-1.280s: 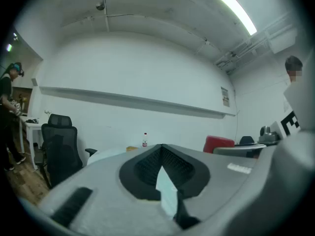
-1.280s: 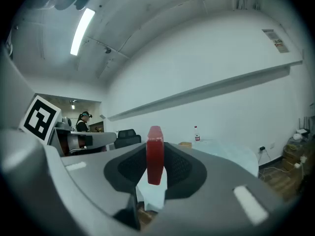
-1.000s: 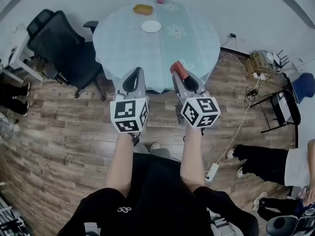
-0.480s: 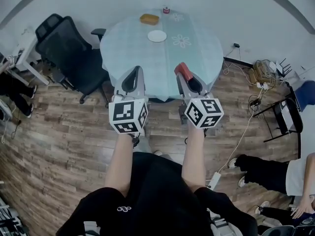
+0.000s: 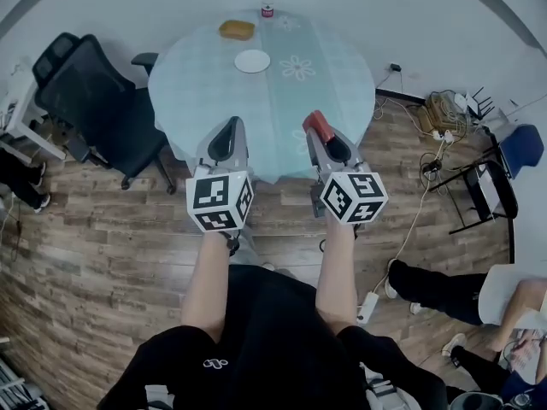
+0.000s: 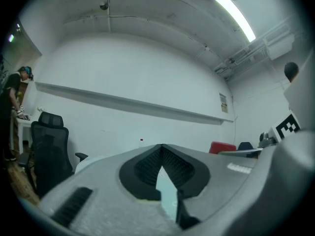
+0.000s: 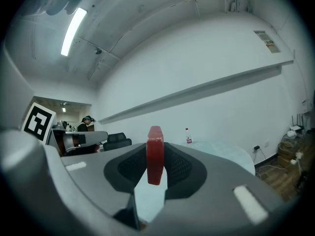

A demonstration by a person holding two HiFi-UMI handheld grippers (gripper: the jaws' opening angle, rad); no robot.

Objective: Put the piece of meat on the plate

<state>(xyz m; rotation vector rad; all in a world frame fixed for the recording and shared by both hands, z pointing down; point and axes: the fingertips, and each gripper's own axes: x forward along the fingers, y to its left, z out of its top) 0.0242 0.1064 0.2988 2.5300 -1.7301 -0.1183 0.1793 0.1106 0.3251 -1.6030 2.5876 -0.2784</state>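
My right gripper (image 5: 318, 130) is shut on a red piece of meat (image 5: 317, 125), which stands on edge between its jaws (image 7: 154, 154). It hovers level over the near edge of the round table (image 5: 205, 84). A small white plate (image 5: 252, 61) lies on the far half of that table, well ahead of both grippers. My left gripper (image 5: 226, 131) is beside the right one, its jaws closed with nothing between them (image 6: 160, 151).
A brown, bread-like object (image 5: 237, 30) and a bottle (image 5: 267, 0) stand at the table's far side. A black office chair (image 5: 90, 96) is at the table's left. Cables and a folding chair (image 5: 487, 186) lie on the wooden floor at right. A person's legs (image 5: 444, 289) are at lower right.
Both grippers have moved forward toward the table together; the table now sits closer and shifted left in the head view. The red meat stays gripped in the right gripper.
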